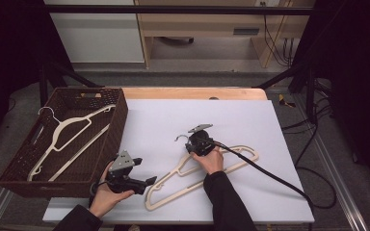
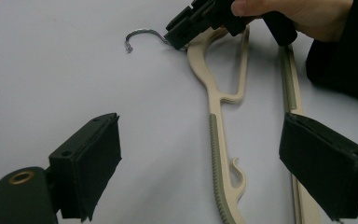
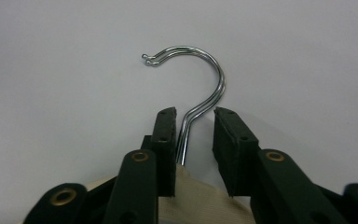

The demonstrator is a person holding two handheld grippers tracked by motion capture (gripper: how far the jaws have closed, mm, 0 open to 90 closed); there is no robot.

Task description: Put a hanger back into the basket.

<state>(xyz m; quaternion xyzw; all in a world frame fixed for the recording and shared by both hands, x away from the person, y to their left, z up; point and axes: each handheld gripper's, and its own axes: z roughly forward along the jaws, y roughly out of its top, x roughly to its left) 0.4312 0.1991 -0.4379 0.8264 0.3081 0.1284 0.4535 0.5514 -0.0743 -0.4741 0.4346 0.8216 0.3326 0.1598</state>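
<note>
The right gripper (image 3: 195, 119), jaws narrowed astride but not clamping the hanger's (image 1: 200, 169) hook stem (image 3: 186, 133), sits nearer (left gripper (image 2: 205, 154) gapes empty).

We see a white sheet (image 1: 173, 120) spread over a wooden table (image 1: 188, 93), whose far edge shows bare beyond it. At the table's left end stands a dark brown woven basket (image 1: 118, 120) with handle cut-outs in its walls, its right wall just beside the sheet's left edge. Inside it lies a cream hanger in the basket (image 1: 70, 137), slanted, its hook toward the far left corner. Beyond the table we see pale furniture (image 1: 207, 24) and cables (image 1: 313, 159) on the grey floor at right.
</note>
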